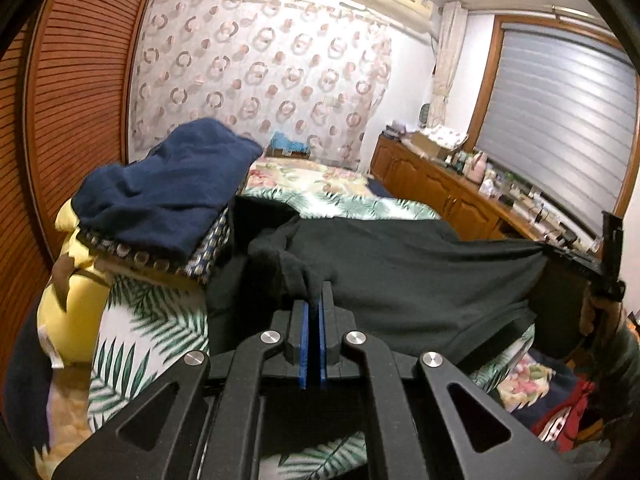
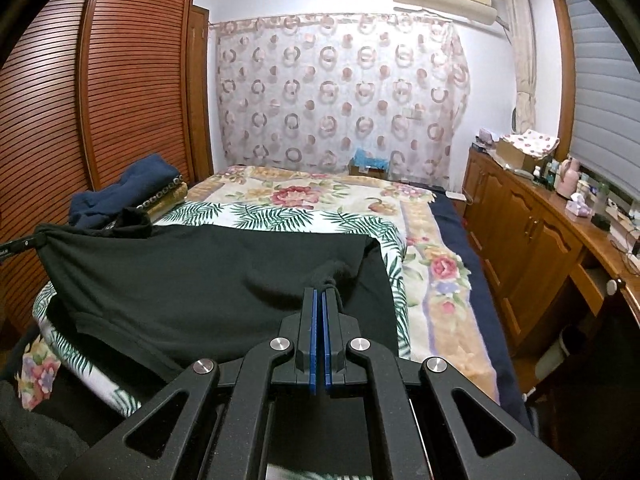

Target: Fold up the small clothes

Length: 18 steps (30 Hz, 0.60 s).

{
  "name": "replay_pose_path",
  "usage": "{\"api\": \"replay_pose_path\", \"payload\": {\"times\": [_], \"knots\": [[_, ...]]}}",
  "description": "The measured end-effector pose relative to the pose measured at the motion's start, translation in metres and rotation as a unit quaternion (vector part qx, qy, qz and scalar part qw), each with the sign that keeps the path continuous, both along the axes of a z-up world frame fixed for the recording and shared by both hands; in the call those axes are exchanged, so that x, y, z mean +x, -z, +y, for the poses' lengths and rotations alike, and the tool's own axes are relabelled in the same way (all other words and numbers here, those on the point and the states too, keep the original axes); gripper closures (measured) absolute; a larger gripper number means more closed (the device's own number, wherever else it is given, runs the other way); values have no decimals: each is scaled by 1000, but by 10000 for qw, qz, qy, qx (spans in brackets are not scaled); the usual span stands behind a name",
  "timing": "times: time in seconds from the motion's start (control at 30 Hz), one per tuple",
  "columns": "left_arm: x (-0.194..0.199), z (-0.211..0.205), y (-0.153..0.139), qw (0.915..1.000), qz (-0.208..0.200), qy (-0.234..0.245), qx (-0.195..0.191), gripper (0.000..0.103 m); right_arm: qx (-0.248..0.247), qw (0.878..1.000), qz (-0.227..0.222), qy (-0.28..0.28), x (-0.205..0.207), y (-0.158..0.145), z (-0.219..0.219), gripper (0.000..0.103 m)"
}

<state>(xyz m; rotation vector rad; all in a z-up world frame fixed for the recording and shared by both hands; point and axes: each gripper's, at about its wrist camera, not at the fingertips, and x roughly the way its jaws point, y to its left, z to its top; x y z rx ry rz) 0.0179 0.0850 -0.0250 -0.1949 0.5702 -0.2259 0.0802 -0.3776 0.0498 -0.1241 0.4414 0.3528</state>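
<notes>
- Left fingers (image 1: 314,300) and right fingers (image 2: 320,300) each pinch a bunched bit of the dark shirt (image 2: 208,264).
- Shirt hangs stretched between them, above the bed (image 2: 424,264).
- Tiny pinches, so a hard tug could probably slip a corner free.

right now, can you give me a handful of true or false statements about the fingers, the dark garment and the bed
1. Both grippers pinch the dark green garment. True: the left gripper and the right gripper each have fabric between their closed fingers.
2. The garment is stretched between the two grippers. True.
3. The garment lies folded flat on the bedspread. False: it is held up, spread out over it.
4. A navy garment tops a pile at the bed's left. True.
5. The window blind is raised. False: it is down.
</notes>
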Motion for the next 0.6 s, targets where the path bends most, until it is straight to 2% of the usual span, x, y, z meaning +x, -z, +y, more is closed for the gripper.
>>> {"api": "replay_pose_path", "payload": {"times": [0.2, 0.33, 0.6], "knots": [[9, -1, 49, 9974, 654, -168, 247, 98, -67, 9985, 513, 152, 13, 38, -1, 101], [9, 1, 65, 9951, 914, -248, 282, 97, -97, 9964, 811, 236, 27, 60, 3, 101], [1, 10, 59, 9954, 741, -445, 410, 62, -34, 9961, 833, 277, 36, 57, 4, 101]]}}
